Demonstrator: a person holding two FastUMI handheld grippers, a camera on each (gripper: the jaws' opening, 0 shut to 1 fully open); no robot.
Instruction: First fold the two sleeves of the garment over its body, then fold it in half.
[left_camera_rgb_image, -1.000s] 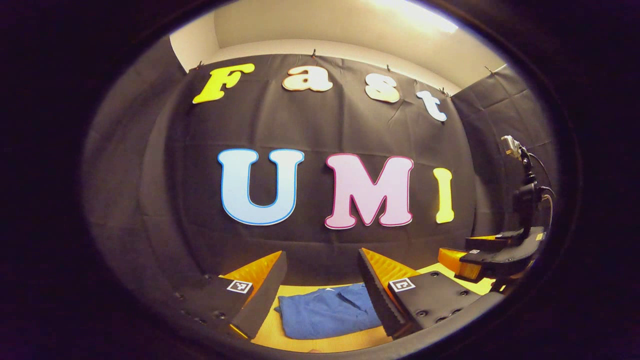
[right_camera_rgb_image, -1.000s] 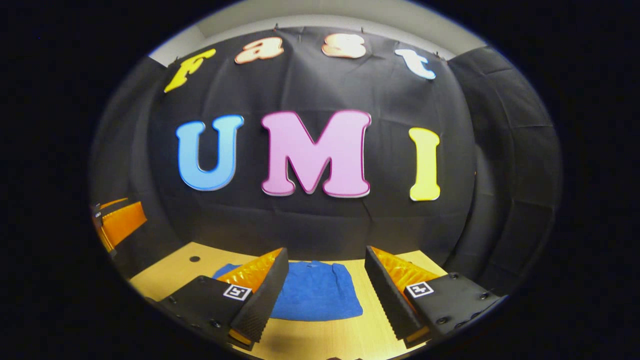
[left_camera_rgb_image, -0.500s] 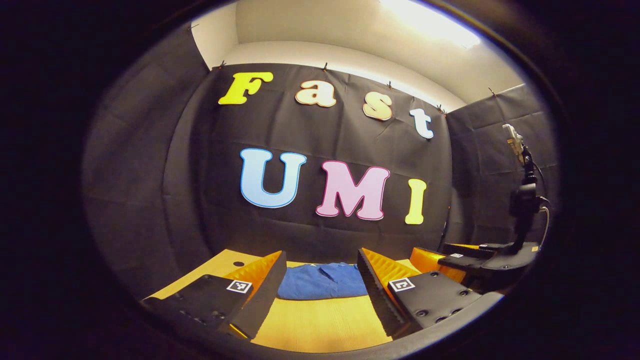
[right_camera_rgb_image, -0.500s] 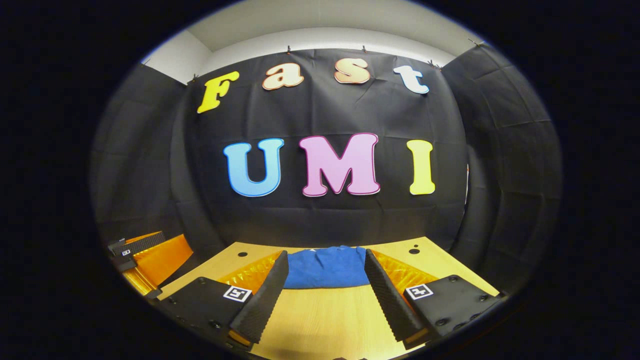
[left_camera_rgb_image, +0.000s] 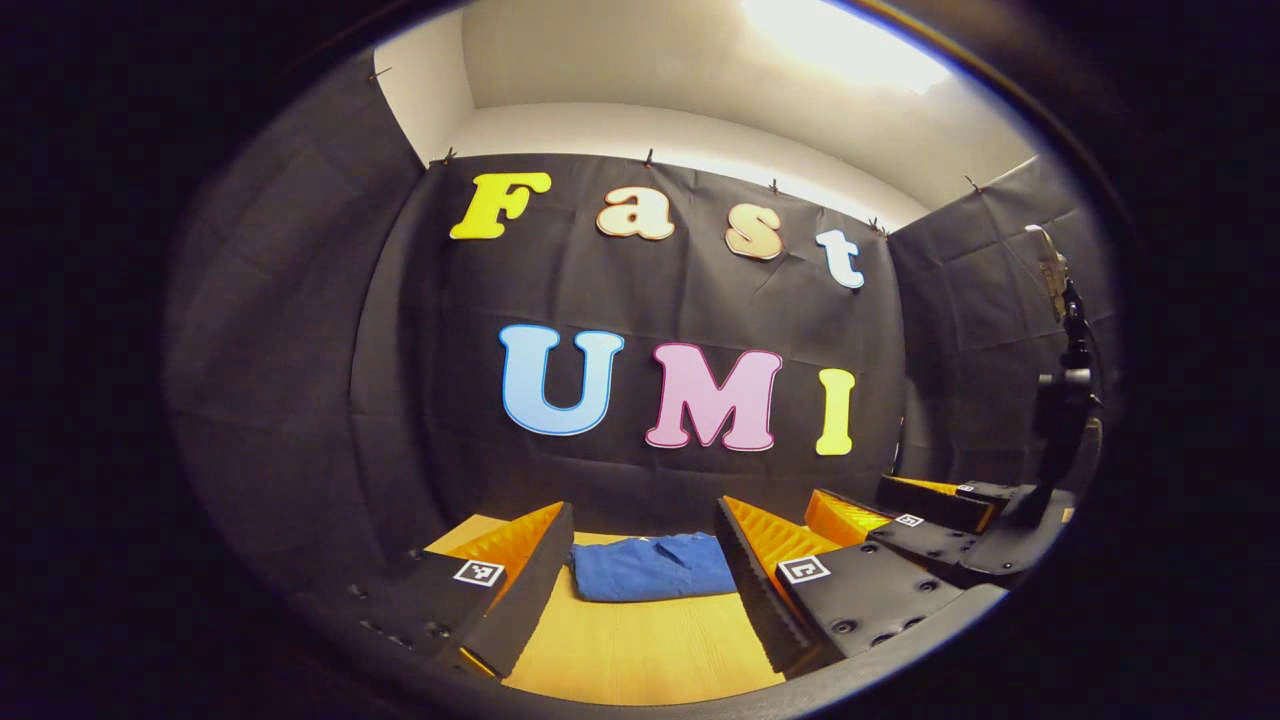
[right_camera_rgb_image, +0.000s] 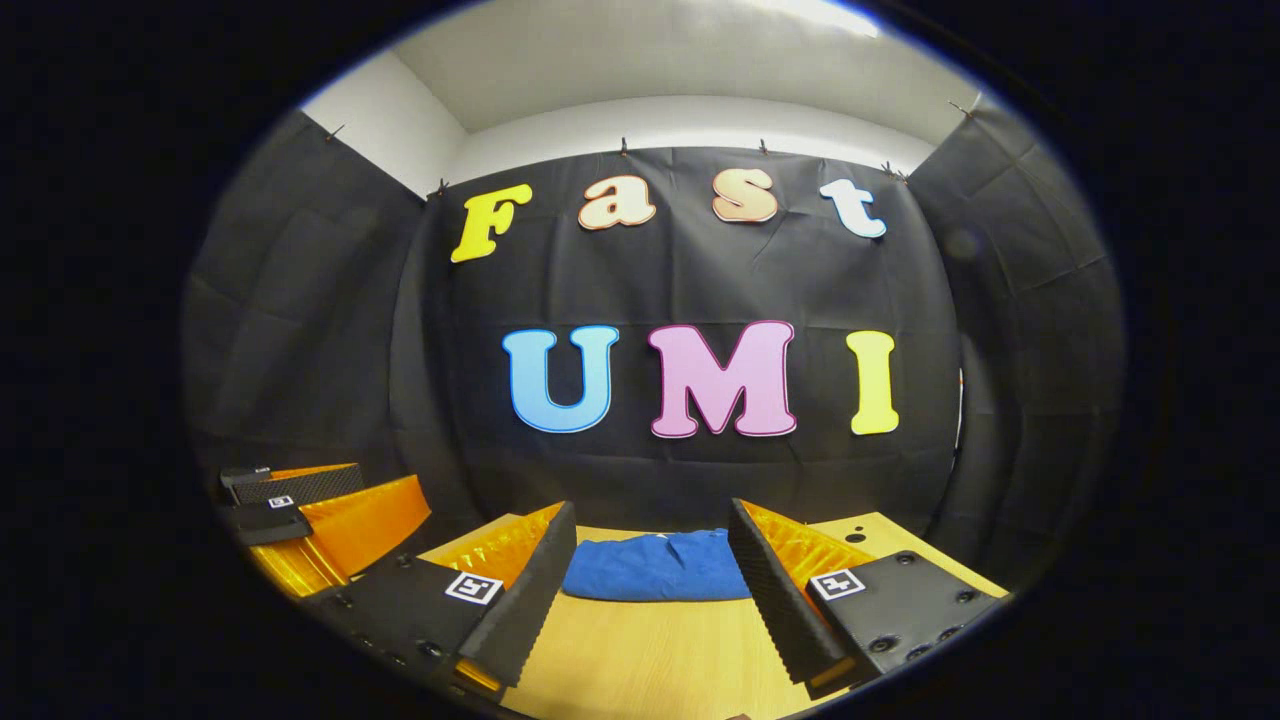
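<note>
The blue garment (left_camera_rgb_image: 652, 567) is lying folded into a compact bundle on the wooden tabletop (left_camera_rgb_image: 640, 650), toward the tabletop's far edge, just in front of the booth's black cloth wall. In the left gripper view, the left claw (left_camera_rgb_image: 645, 570) is hanging above the tabletop's near part with its fingers spread wide and nothing between them; the garment is showing in the gap between them, well beyond their tips. To the right in that view, the right claw (left_camera_rgb_image: 905, 510) is showing farther off, also parted.

In the right gripper view, the right claw (right_camera_rgb_image: 650, 565) is likewise standing released and empty, its fingers framing the garment (right_camera_rgb_image: 657, 567) from a distance, apart from the cloth. The left claw (right_camera_rgb_image: 300, 500) is showing at the left of that view, over the tabletop's (right_camera_rgb_image: 660, 660) left side.
</note>
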